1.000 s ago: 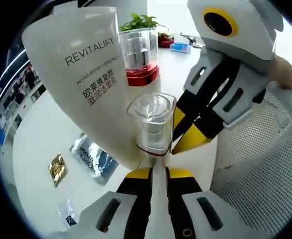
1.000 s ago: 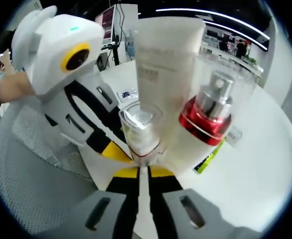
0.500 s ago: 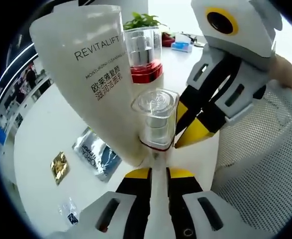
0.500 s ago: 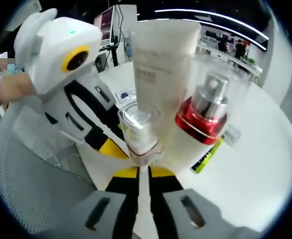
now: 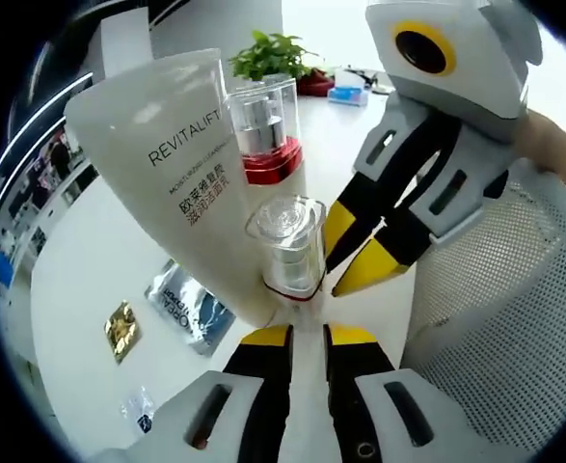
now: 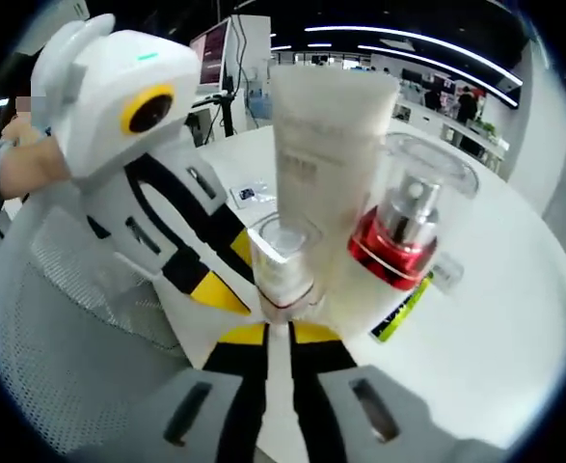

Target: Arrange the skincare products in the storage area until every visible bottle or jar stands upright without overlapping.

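Observation:
A small clear-capped bottle (image 5: 287,246) (image 6: 283,260) stands upright on the white table, just ahead of both grippers' tips. Behind it a white REVITALIFT tube (image 5: 181,183) (image 6: 326,164) stands on its narrow end. Close against the tube stands a pump bottle with a red collar and clear cap (image 5: 263,135) (image 6: 403,227). My left gripper (image 5: 309,333) (image 6: 249,289) is shut with nothing in it, its tips short of the small bottle's base. My right gripper (image 6: 276,330) (image 5: 333,275) is also shut and empty, pointing at the same bottle from the opposite side.
A silver sachet (image 5: 181,304), a gold one (image 5: 121,328) and a small clear one (image 5: 138,410) lie flat on the table. A green-black sachet (image 6: 403,309) lies by the pump bottle. White mesh (image 5: 514,318) (image 6: 61,338) borders the table. A potted plant (image 5: 273,53) stands far back.
Both views have drawn back a little, so the three products look smaller and farther. The products themselves stand as before.

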